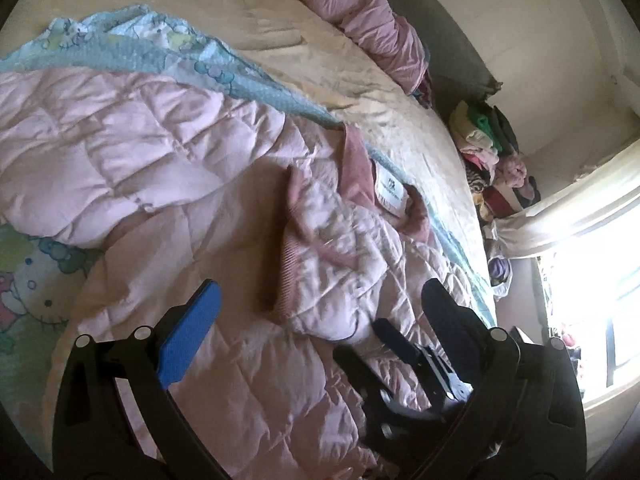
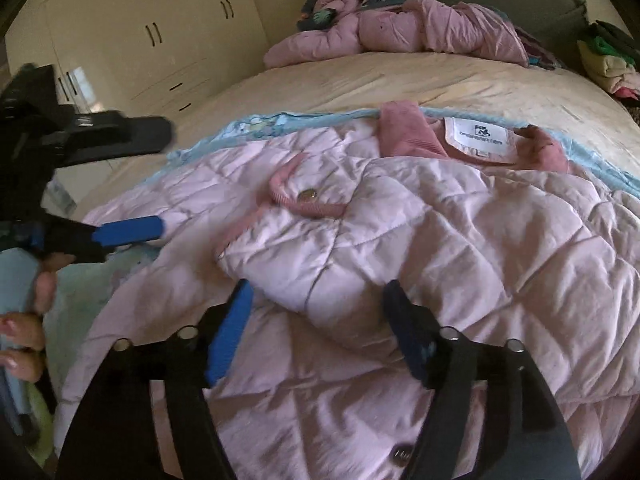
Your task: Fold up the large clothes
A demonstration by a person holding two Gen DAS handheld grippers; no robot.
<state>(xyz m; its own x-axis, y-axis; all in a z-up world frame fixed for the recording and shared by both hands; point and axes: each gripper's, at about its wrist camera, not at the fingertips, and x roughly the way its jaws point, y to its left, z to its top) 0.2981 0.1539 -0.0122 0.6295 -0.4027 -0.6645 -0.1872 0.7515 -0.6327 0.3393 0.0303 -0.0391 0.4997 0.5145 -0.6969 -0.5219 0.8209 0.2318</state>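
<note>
Right tool (image 2: 316, 320): jaws apart, nothing between them, poised over the folded-in sleeve (image 2: 288, 248) of the pink quilted jacket (image 2: 460, 240). Left tool (image 1: 320, 312): jaws apart, empty, above the same sleeve from the other side. The jacket lies spread on a printed blanket (image 1: 132, 40) on the bed (image 2: 400, 80), collar (image 2: 404, 132) and label (image 2: 480, 136) towards the headboard. Assessment: one sleeve is laid across the body; the far side and the lengthwise folds appear outstanding. A second pink garment (image 2: 400, 28) waits unfolded at the bed's head.
</note>
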